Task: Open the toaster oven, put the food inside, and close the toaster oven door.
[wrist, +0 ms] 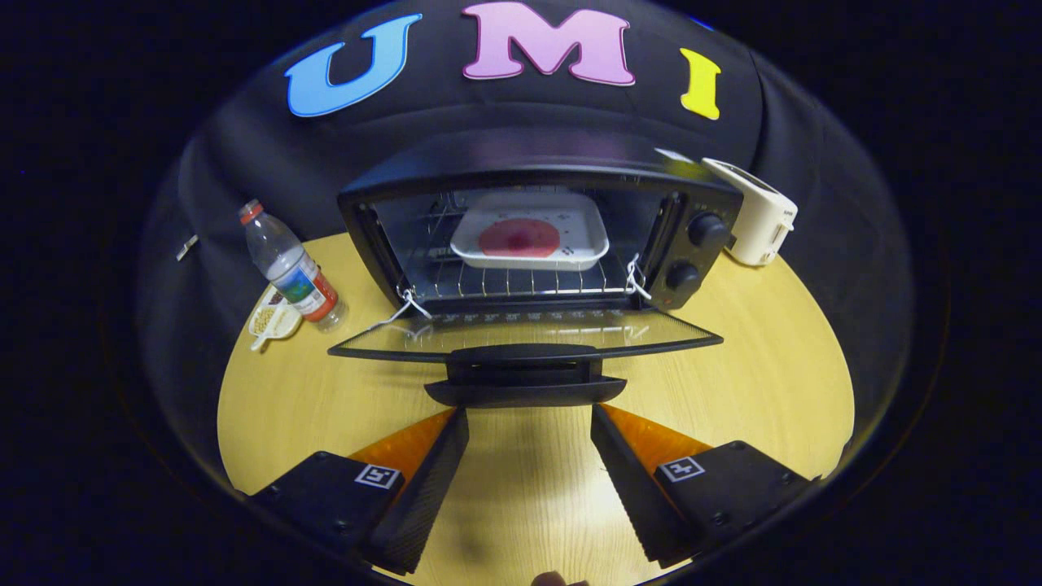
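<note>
The hand-held gripper [529,423] is spread wide and holds nothing, its fingers over the wooden bench [733,358]. Just ahead of the fingertips is the handle [514,376] of the toaster oven's [537,228] glass door [529,330], folded down flat. Inside, on the wire rack [513,281], sits a white tray [531,230] with a round reddish piece of food [518,238], perhaps a meat slice. A plastic bottle [289,264] stands beside the oven.

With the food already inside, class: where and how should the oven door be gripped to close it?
Grip the door's black handle from the front. It juts toward the open hand-held gripper, just ahead of its fingers; the door lies flat, so lift upward.
</note>
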Demonstrator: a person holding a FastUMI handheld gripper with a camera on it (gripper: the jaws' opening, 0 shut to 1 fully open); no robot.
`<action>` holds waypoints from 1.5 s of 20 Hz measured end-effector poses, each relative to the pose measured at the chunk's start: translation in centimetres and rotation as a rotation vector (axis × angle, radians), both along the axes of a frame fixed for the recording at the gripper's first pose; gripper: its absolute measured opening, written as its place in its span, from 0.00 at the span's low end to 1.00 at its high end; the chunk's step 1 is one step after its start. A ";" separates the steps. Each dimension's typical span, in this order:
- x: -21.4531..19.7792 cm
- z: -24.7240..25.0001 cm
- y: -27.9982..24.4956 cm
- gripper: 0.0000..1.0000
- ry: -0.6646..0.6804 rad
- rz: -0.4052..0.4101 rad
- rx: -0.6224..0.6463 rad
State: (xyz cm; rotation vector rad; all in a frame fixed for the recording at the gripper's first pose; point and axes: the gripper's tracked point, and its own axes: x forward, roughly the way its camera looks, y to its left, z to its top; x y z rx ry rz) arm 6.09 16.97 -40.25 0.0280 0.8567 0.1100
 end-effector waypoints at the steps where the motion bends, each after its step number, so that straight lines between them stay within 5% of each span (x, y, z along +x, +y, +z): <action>1: 0.5 1.4 -0.2 0.99 -0.044 0.011 -0.007; 16: 1.1 18.1 -4.3 0.98 -0.424 0.047 -0.019; 30: -8.3 33.4 -10.4 0.98 -0.684 -0.022 0.109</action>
